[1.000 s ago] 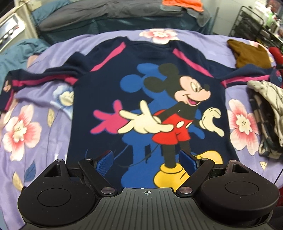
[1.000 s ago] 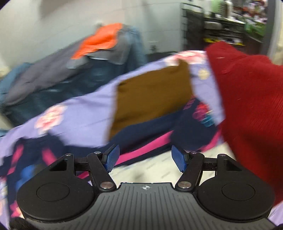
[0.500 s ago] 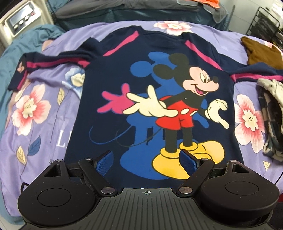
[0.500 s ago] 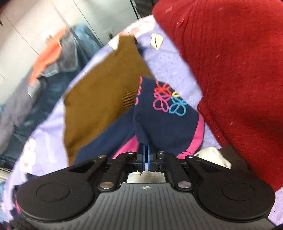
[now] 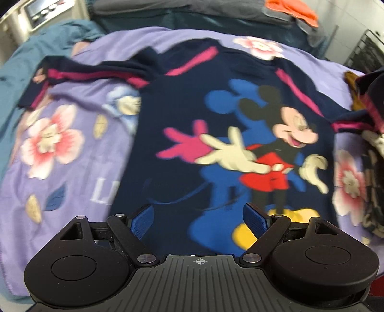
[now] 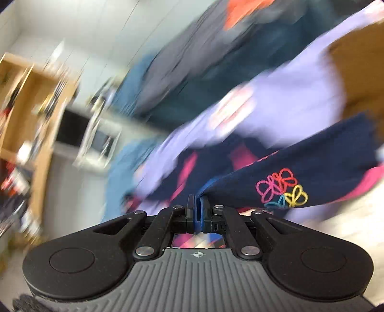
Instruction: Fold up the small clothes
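A navy sweater with pink stripes and a Mickey Mouse print lies face up on the purple flowered bedspread. Its left sleeve stretches out flat to the left. My left gripper is open and empty, just above the sweater's hem. My right gripper is shut on the cuff of the sweater's right sleeve, which bears coloured flower outlines, and holds it lifted off the bed. The lifted sleeve shows at the right edge of the left wrist view.
A brown garment and a patterned white-and-dark garment lie at the bed's right side. Grey, teal and orange clothes are piled at the back. A wooden shelf stands beyond the bed. Both views are blurred.
My right gripper closed on the right sleeve cuff, then lifted and swung it left towards the sweater body. My left gripper shifted left over the hem, still open.
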### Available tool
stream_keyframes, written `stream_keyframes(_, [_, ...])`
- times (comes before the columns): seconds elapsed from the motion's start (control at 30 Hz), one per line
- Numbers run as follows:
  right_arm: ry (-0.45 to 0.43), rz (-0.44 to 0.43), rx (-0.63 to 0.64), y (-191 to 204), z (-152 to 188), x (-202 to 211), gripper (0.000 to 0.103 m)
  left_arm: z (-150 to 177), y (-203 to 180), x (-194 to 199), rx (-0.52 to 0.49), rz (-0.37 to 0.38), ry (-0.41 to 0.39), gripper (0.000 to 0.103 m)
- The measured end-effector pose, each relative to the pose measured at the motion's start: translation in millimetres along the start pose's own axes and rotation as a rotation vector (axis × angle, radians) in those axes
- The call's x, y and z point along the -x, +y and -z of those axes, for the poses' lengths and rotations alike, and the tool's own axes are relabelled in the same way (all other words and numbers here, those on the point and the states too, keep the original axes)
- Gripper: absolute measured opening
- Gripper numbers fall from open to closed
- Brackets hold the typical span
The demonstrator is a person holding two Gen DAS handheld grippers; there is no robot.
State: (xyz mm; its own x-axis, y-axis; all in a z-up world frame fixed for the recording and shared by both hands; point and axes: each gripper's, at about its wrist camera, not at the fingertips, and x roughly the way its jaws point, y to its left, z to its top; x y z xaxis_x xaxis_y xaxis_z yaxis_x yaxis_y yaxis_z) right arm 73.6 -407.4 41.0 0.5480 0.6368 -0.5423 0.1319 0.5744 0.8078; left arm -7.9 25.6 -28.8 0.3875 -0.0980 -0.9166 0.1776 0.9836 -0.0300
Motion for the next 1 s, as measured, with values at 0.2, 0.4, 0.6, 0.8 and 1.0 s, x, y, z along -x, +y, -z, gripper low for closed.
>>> stream_keyframes(0.2, [0.296,-0.105,0.034,70.7,61.9,-146.5,0.004,17.1,73.5,12.4,0.163,-0.100,0.009,0.103])
stream_keyframes(0.4, [0.508,-0.040,0.037,94.9,131.9,-245.4,0.004,42.1,131.2,20.3,0.281,-0.145,0.050,0.103])
stream_keyframes(0.6, [0.622,-0.011,0.026,101.3,170.8,-280.0,0.005,52.3,138.3,16.4,0.283,-0.126,0.072,0.103])
stream_keyframes(0.8, [0.619,0.035,0.009,104.6,189.8,-312.6,0.005,49.8,137.0,12.4,0.291,-0.122,0.063,0.103])
stream_keyframes(1.0, [0.655,0.057,-0.042,92.9,211.1,-345.9,0.013,42.0,130.6,5.9,0.238,-0.116,0.080,0.103])
